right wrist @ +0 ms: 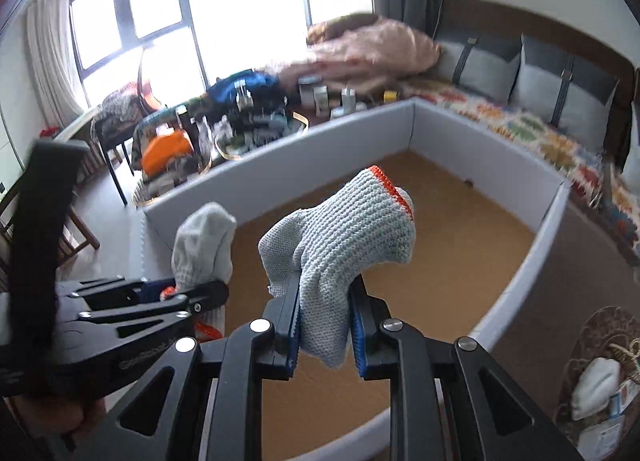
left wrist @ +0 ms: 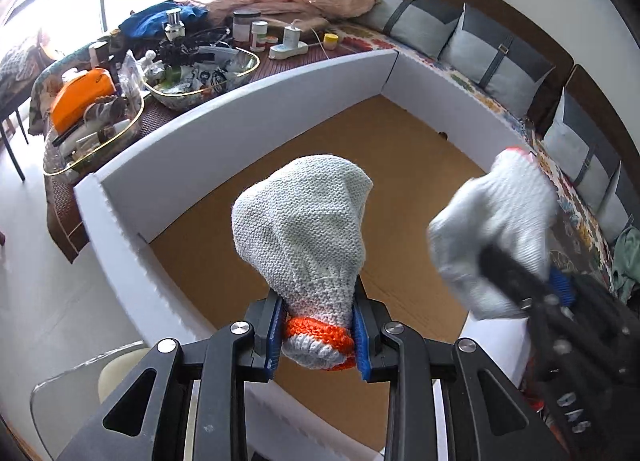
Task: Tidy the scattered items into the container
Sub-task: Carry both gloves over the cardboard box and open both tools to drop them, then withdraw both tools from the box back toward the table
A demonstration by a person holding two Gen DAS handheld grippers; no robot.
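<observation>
Gripping a knitted glove by its orange cuff in the left gripper, over the near part of the box. Clamping a second glove in the right gripper, just right of the first, also hanging above the box floor.

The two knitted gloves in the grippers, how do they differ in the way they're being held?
The left gripper clamps its glove at the orange-trimmed cuff, so its body juts forward. The right gripper clamps its glove lower on the body, so that glove's orange cuff points away from the gripper. The left glove looks bunched and rounded; the right one drapes sideways. Both are grey-white knit, held over the box.
</observation>
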